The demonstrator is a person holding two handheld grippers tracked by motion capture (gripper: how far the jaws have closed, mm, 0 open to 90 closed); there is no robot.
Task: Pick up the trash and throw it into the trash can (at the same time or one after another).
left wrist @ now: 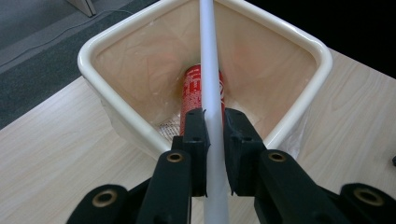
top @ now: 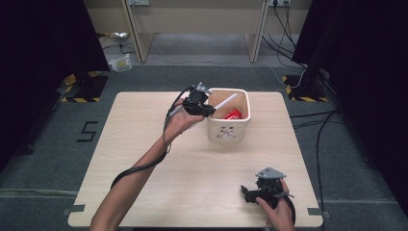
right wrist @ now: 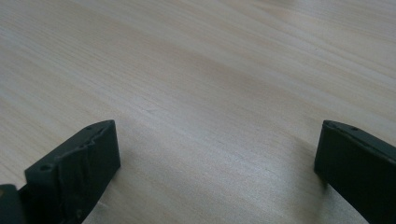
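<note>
In the high view, the person's left forearm reaches diagonally up from the bottom edge across the light wooden table (top: 144,139), wrist bent so the left gripper (top: 206,109) sits at the left rim of a cream square bin (top: 229,126) at the far middle of the table. A white tube (top: 225,102) slants from the gripper up over the bin's opening, and a red can (top: 233,114) lies inside the bin. The right hand (top: 275,208) rests low at the near right corner of the table, well apart from the bin, with the right gripper (top: 248,193) pointing left along the tabletop.

In the left gripper view, the two black jaws stand nearly together, clamped on the white tube (left wrist: 211,84), which runs straight up between them and over the bin (left wrist: 299,107). The red can (left wrist: 192,93) stands tilted in the bin's depth, behind the tube.

In the right gripper view, the jaws are spread wide with nothing between them, just above the bare wooden table (right wrist: 201,79).
</note>
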